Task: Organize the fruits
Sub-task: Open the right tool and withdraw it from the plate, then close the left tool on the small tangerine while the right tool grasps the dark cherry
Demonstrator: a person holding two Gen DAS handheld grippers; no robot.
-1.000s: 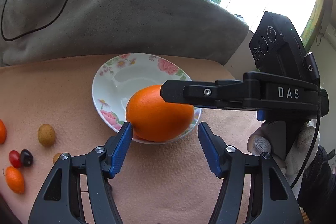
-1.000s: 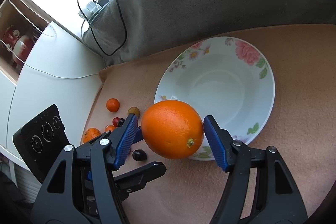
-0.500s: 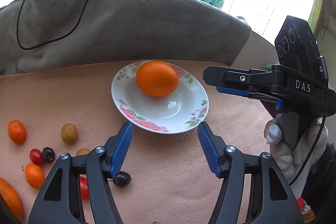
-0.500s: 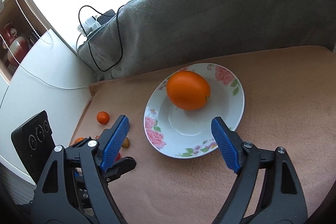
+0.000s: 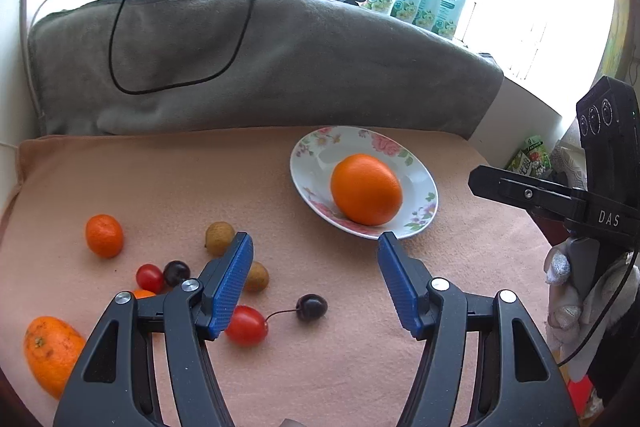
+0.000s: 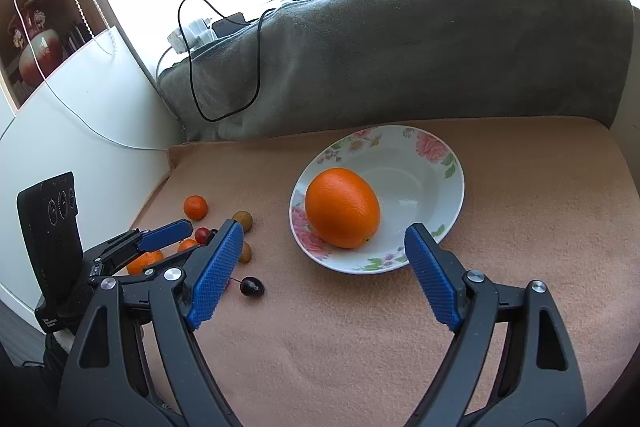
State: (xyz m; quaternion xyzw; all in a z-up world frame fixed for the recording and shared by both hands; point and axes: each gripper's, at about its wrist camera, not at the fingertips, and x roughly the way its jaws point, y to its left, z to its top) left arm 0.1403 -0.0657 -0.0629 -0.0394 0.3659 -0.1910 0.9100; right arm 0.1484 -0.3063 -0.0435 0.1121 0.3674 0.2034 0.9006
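- One big orange (image 5: 366, 189) lies in the one flowered plate (image 5: 424, 183)
- Two dark cherries (image 5: 312, 307), two red tomatoes (image 5: 246, 325) lie on the cloth (image 5: 340, 367)
- Left gripper (image 5: 314, 281) and right gripper (image 6: 324, 269): both released, nothing between the jaws; the right has just been opening

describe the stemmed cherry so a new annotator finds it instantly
Start at the white floral-rimmed plate on the peach cloth, then look toward the loose fruit on the side nearer the camera. The dark round cherry lies beside an oval red cherry tomato. Unlike the other dark cherry, its thin curved stem shows.
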